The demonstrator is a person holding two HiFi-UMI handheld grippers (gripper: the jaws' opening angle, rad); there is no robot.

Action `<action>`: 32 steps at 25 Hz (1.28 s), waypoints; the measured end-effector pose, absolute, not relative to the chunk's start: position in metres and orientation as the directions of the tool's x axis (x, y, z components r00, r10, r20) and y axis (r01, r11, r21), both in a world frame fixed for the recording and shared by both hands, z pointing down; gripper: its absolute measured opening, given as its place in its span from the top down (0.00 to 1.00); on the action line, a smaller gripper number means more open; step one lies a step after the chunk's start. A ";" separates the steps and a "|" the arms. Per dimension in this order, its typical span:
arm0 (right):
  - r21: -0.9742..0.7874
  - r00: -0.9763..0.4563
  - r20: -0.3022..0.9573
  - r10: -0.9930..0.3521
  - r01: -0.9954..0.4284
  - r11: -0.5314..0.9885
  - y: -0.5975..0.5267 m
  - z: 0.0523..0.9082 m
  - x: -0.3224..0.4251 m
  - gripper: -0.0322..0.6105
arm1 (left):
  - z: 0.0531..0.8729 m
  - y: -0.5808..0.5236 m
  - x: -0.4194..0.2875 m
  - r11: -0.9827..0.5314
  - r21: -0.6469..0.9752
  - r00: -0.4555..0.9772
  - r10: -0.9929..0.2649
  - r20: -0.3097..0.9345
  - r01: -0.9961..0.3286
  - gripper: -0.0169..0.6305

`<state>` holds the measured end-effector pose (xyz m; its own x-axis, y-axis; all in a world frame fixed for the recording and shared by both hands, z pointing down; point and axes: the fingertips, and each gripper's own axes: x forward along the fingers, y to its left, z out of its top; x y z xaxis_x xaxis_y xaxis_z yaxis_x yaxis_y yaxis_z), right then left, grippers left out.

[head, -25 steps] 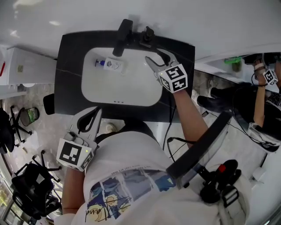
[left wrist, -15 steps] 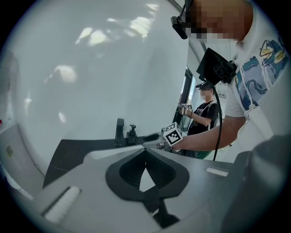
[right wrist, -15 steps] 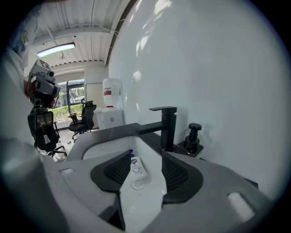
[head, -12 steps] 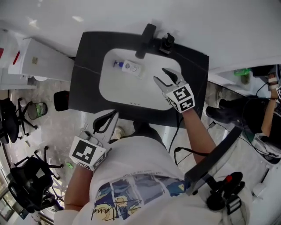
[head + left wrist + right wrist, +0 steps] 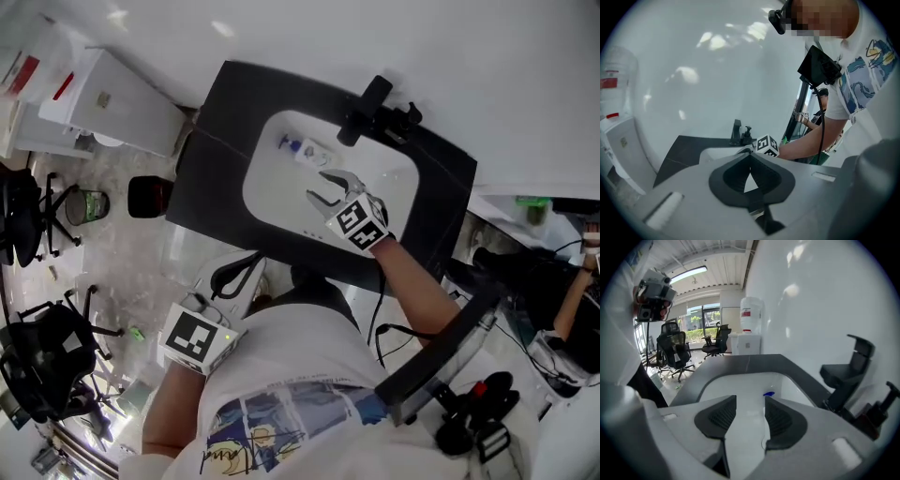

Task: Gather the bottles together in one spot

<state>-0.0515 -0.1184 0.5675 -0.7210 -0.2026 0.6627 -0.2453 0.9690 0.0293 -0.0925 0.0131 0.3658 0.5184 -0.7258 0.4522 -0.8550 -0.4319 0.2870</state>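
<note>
Right hand-held gripper [image 5: 317,186]: had shifted from the sink's [image 5: 272,183] right side to its middle. The jaws had just been closing a little but stood apart, with nothing between them. Bottle [image 5: 307,152]: one, blue-capped, lay in the white sink near the faucet [image 5: 366,98], just beyond those jaws. Its label print was too small to read. Left hand-held gripper [image 5: 246,267]: hung off the desk [image 5: 211,169] edge by the shirt [image 5: 281,375], jaw tips together, empty.

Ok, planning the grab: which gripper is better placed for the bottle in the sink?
Right. The right gripper hovers over the sink near the bottle, its empty jaws open, just narrowed; the left gripper hangs shut, off the counter.
</note>
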 end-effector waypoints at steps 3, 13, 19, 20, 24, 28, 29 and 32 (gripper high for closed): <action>0.078 -0.682 0.711 -0.171 -0.166 0.983 -0.133 0.598 -0.084 0.65 | 0.368 0.009 -0.106 -0.382 0.281 0.473 -0.750 0.463 -0.881 0.97; 0.246 -0.511 0.815 -0.273 -0.121 0.962 -0.199 0.689 -0.137 0.65 | 0.380 0.028 -0.151 -0.207 0.260 0.318 -0.792 0.521 -0.943 0.97; 0.253 -0.471 0.836 -0.284 -0.130 0.959 -0.220 0.712 -0.148 0.73 | 0.383 0.038 -0.166 -0.145 0.253 0.265 -0.796 0.544 -0.956 0.97; 0.255 -0.464 0.839 -0.284 -0.125 0.959 -0.223 0.716 -0.149 0.74 | 0.384 0.039 -0.167 -0.140 0.250 0.259 -0.796 0.547 -0.958 0.97; 0.253 -0.444 0.852 -0.278 -0.116 0.960 -0.226 0.729 -0.152 0.75 | 0.387 0.049 -0.171 -0.113 0.243 0.235 -0.790 0.566 -0.964 0.97; 0.245 -0.451 0.855 -0.256 -0.084 0.966 -0.225 0.733 -0.156 0.75 | 0.388 0.048 -0.170 -0.113 0.232 0.230 -0.784 0.577 -0.966 0.97; 0.249 -0.457 0.852 -0.255 -0.074 0.966 -0.224 0.732 -0.158 0.76 | 0.387 0.046 -0.169 -0.118 0.231 0.234 -0.783 0.577 -0.966 0.97; 0.245 -0.489 0.837 -0.246 -0.068 0.967 -0.217 0.723 -0.162 0.79 | 0.387 0.042 -0.165 -0.141 0.225 0.249 -0.777 0.579 -0.964 0.97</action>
